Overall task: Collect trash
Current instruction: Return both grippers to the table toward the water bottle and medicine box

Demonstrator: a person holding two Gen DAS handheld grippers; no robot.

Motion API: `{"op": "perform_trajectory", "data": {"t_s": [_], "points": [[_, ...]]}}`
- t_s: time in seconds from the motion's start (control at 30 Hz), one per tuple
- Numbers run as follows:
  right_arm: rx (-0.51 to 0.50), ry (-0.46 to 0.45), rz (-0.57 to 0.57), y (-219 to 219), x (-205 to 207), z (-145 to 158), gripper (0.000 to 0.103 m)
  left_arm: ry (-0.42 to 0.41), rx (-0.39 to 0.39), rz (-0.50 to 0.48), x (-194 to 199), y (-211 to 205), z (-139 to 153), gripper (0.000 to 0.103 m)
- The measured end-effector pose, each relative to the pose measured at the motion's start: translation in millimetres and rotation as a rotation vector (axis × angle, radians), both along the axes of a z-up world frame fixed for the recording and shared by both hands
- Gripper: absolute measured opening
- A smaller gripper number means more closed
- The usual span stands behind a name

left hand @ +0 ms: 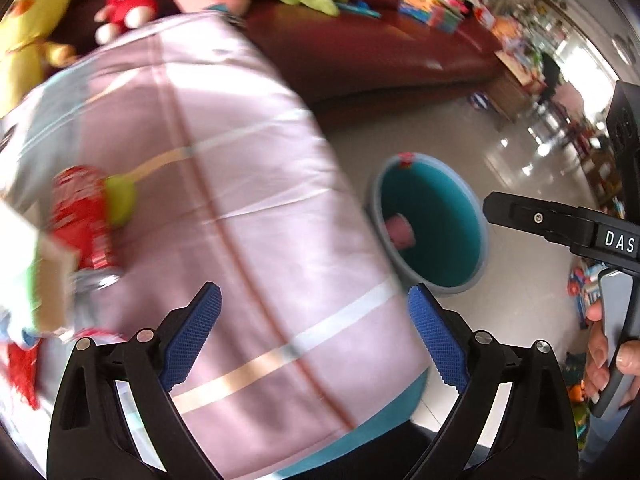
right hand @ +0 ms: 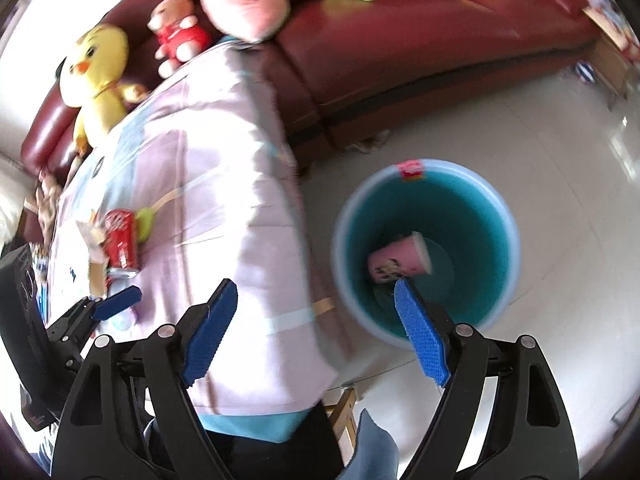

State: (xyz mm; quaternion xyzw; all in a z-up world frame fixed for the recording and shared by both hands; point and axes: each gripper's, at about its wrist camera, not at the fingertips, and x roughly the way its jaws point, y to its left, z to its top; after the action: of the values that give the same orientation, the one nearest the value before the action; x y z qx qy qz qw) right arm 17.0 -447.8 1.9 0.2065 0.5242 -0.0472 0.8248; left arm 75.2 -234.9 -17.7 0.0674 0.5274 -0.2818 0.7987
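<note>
The left gripper [left hand: 314,330] is hovering over the table covered with a pink cloth [left hand: 240,200], with its blue fingers wide apart and nothing between them. The right gripper [right hand: 316,330] is hanging over the edge of the same table, and its fingers are also spread apart and holding nothing. A red soda can [right hand: 122,244] is lying on its side on the cloth, touching a green piece [right hand: 145,222] and some torn paper scraps [right hand: 94,248]. On the floor just beside the table, a blue bucket [right hand: 506,216] is standing upright. A pink paper cup [right hand: 400,258] is lying tilted inside it. Behind the table, plush toys [right hand: 96,80] are sitting on a dark red sofa [right hand: 400,40].
</note>
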Motion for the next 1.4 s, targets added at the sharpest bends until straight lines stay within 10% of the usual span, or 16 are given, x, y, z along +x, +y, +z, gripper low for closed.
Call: {"op": "perform_trajectory", "data": {"t_s": [0.77,1.4], "points": [[-0.250,0.018,0.691,290.5,97.6,42.0,0.083,0.002,-0.078,0.533,25.1,314.1,3.4,0.095],[-0.422,0.117,0.910,392.1,165.6,-13.1,0.083,0.059,-0.092,0.630,53.0,378.8,-11.4,0.095]]}}
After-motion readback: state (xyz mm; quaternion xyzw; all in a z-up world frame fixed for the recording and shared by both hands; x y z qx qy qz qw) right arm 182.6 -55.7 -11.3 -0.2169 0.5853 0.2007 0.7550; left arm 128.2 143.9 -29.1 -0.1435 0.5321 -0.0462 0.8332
